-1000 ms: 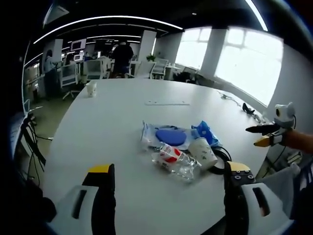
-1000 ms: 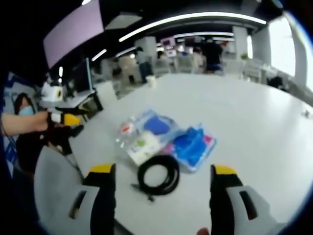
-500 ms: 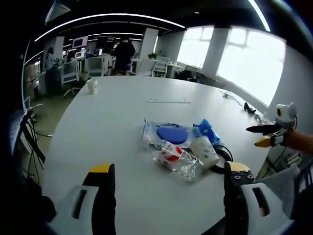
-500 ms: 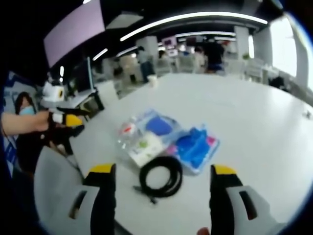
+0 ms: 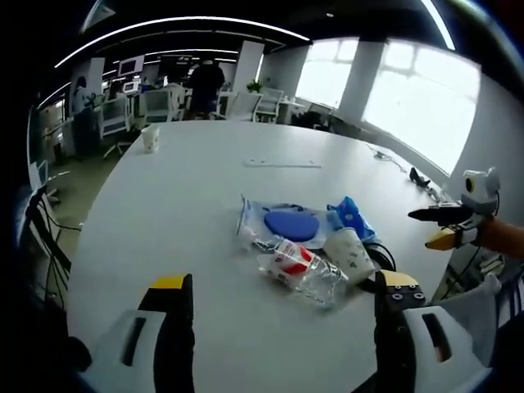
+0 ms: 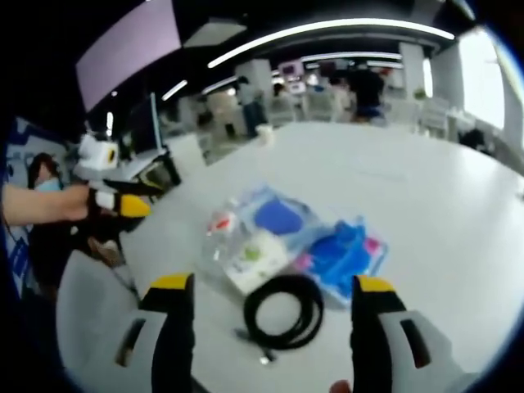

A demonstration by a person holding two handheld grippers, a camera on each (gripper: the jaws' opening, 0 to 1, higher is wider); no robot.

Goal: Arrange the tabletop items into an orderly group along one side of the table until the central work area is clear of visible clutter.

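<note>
A small heap of clutter lies on the white table (image 5: pixel 180 213). It holds a crushed clear bottle (image 5: pixel 301 268) with a red label, a tipped paper cup (image 5: pixel 348 255), a blue disc in a clear bag (image 5: pixel 291 223), a crumpled blue pack (image 5: pixel 348 217) and a black cable coil (image 5: pixel 383 260). My left gripper (image 5: pixel 283 282) hovers short of the heap, open and holding nothing. My right gripper (image 6: pixel 266 282) is open over the near edge, with the cable coil (image 6: pixel 285 309) just beyond its jaws. The cup (image 6: pixel 254 258), bottle (image 6: pixel 217 233), blue disc (image 6: pixel 278 217) and blue pack (image 6: pixel 344 254) lie behind the coil.
A lone paper cup (image 5: pixel 150 137) stands near the far table edge, also seen in the right gripper view (image 6: pixel 264 133). A flat strip (image 5: pixel 281 164) lies mid-table. Cables (image 5: pixel 413 176) trail at the window-side edge. Office chairs and people are beyond the table.
Both cameras have drifted a little, so the heap sits slightly lower and nearer in each view. The items themselves have not moved, and both grippers stay open.
</note>
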